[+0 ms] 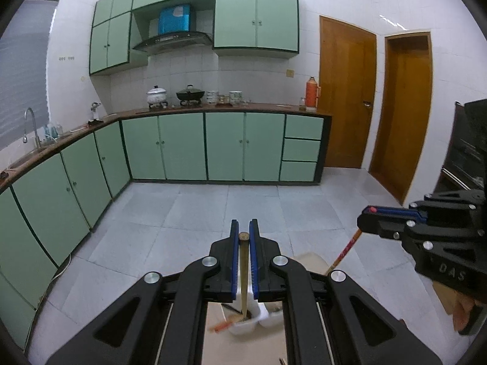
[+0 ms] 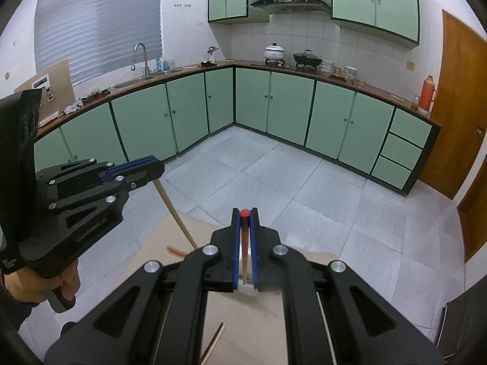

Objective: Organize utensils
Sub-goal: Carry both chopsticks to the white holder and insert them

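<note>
My left gripper (image 1: 244, 228) is shut on a plain bamboo chopstick (image 1: 243, 273) that runs down between its blue pads into a white utensil holder (image 1: 255, 319) below. My right gripper (image 2: 244, 216) is shut on a red-tipped chopstick (image 2: 244, 243) with a red patterned upper part, held upright above a white holder (image 2: 247, 289). The right gripper (image 1: 369, 216) also shows at the right of the left wrist view, with its chopstick (image 1: 347, 251) slanting down. The left gripper (image 2: 158, 167) shows at the left of the right wrist view, its bamboo chopstick (image 2: 175, 213) slanting down.
A beige table top (image 2: 243, 319) lies under both grippers, with loose chopsticks (image 2: 214, 342) and an orange-red piece (image 2: 175, 251) on it. Beyond is a grey tiled floor (image 1: 213, 213), green kitchen cabinets (image 1: 213, 146) and wooden doors (image 1: 347, 97).
</note>
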Motion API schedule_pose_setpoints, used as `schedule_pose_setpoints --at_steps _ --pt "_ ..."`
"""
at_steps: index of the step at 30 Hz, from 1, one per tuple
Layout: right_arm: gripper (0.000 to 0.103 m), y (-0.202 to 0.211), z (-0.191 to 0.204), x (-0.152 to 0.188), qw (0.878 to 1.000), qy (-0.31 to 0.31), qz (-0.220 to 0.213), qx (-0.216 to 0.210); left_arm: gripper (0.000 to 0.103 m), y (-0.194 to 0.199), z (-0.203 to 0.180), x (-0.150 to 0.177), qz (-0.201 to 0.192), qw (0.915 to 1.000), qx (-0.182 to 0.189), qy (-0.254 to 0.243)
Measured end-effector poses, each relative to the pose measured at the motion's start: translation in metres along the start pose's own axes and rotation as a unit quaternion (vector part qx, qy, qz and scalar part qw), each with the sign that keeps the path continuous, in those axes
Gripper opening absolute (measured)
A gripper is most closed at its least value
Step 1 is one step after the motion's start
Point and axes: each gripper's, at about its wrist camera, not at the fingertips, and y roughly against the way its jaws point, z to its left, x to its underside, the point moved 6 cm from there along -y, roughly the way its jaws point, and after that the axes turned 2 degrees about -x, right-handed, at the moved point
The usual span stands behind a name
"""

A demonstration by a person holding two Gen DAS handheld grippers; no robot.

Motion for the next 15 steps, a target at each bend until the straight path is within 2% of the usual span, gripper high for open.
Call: schedule_pose_setpoints --at_steps 3,6,11,15 --pt "0.005 -0.025 -0.010 -0.003 1.000 -0.007 0.003 0.010 0.007 -0.022 0.006 0.002 -0.001 0.9999 -0.002 0.011" --pt "0.005 -0.052 -0.023 0.004 1.000 -0.023 0.010 0.013 0.007 -0.047 0.012 0.018 0.007 0.9998 -0.003 0.021" --pt "0.005 -0.095 -0.041 0.035 0.998 -0.055 0.033 0.008 0.007 -0.083 0.021 0.057 0.031 0.9988 0.001 0.037" --pt "0.008 -0.114 -0.044 0.060 0.996 -0.071 0.053 0.000 0.007 -0.093 0.025 0.081 0.049 0.9979 0.000 0.042"
